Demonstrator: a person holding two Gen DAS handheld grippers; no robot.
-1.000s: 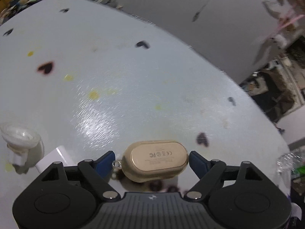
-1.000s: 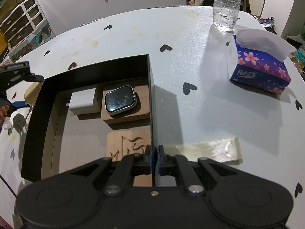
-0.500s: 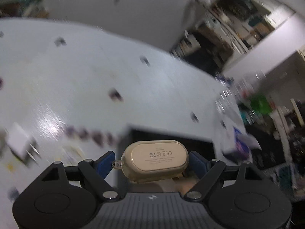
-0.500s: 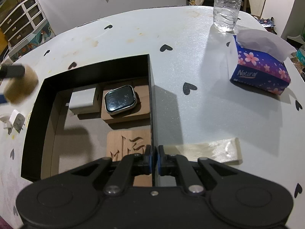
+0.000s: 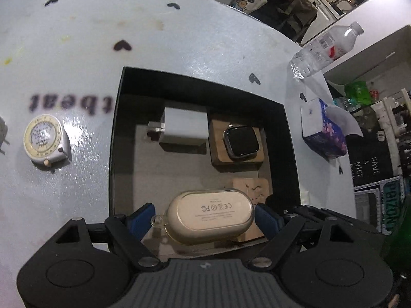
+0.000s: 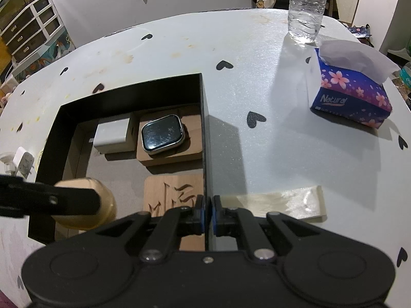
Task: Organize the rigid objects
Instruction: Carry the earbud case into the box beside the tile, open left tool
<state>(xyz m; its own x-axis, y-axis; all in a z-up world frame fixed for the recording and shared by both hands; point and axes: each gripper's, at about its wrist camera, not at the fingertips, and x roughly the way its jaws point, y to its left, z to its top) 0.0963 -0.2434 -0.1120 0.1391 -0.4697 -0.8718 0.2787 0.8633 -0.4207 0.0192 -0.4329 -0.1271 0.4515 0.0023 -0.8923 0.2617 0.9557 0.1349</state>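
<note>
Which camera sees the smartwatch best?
The right wrist view: the smartwatch is closer, its dark screen and silver edge clear on the wooden block. The left wrist view shows it too, smaller, dimmer.

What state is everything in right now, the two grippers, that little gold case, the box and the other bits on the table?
Left gripper: closed on the gold case, above the box.
Gold case: lid shut, held off the floor of the box.
Right gripper: shut on the box's side wall.
Black box: open on top.
White charger: lying inside the box.
Smartwatch: screen dark, on a wooden block.
Water bottle: upright.
Tissue box: open, a tissue sticking out.
</note>
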